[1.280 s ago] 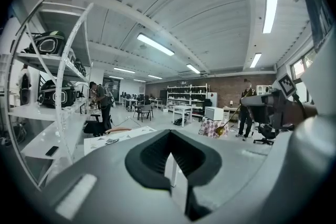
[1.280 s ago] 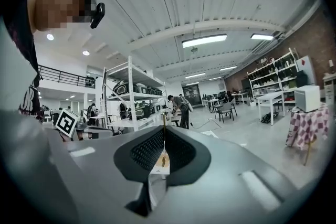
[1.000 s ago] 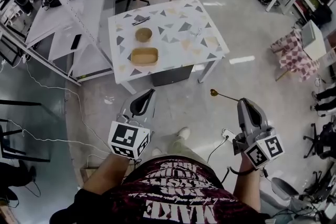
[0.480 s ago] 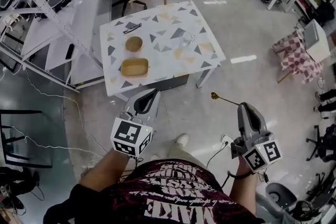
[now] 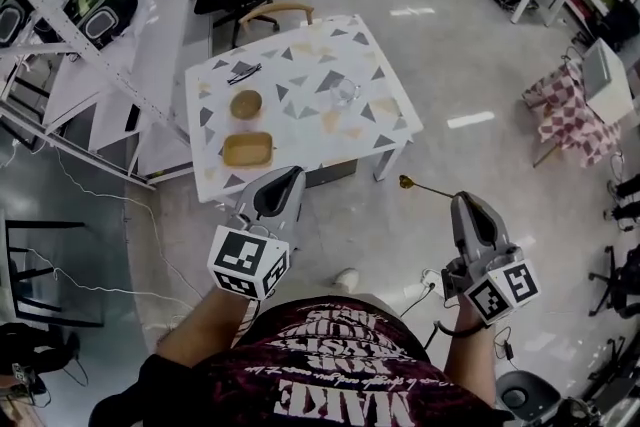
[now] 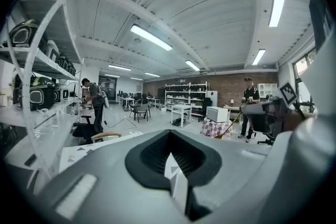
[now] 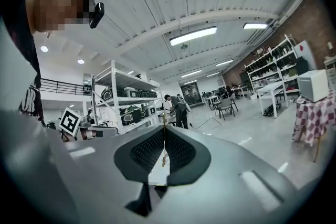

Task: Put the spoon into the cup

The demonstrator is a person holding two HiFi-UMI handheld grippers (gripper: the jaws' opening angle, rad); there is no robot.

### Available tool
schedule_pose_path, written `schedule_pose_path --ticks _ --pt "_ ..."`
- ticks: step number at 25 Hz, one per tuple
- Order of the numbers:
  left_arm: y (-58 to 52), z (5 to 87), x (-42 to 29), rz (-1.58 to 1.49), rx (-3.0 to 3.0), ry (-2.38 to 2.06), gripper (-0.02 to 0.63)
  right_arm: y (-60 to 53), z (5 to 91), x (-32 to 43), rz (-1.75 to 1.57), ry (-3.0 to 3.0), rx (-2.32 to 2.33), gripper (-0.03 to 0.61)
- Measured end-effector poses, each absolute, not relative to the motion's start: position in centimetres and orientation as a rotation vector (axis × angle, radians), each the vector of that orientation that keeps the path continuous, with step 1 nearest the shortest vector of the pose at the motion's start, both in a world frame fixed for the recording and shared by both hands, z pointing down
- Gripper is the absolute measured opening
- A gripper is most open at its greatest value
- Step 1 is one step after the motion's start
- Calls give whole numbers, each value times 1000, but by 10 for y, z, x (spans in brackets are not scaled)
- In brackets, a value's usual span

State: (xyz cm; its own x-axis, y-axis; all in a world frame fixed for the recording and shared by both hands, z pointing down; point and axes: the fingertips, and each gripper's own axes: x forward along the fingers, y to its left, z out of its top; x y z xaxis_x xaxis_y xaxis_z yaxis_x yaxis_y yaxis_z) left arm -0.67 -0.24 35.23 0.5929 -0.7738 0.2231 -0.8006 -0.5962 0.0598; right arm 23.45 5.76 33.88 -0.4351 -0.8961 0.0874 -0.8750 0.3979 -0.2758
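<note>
The right claw pinches the handle of the spoon. The spoon's bowl sticks out ahead and to the left over bare floor. The left claw is pressed together on nothing, and in the head view its tip overlaps the near edge of the surface. Farther ahead, well apart from the spoon, the cup stands on the surface, clear and hard to make out. Open floor lies right of the surface, and a shelf rack crowds its left.
</note>
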Motion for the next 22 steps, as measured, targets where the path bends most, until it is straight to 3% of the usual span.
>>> schedule_pose_path --ticks 22 --pt "-70 361 -18 241 2593 -1379 1 -24 344 216 -469 2650 -1532 35"
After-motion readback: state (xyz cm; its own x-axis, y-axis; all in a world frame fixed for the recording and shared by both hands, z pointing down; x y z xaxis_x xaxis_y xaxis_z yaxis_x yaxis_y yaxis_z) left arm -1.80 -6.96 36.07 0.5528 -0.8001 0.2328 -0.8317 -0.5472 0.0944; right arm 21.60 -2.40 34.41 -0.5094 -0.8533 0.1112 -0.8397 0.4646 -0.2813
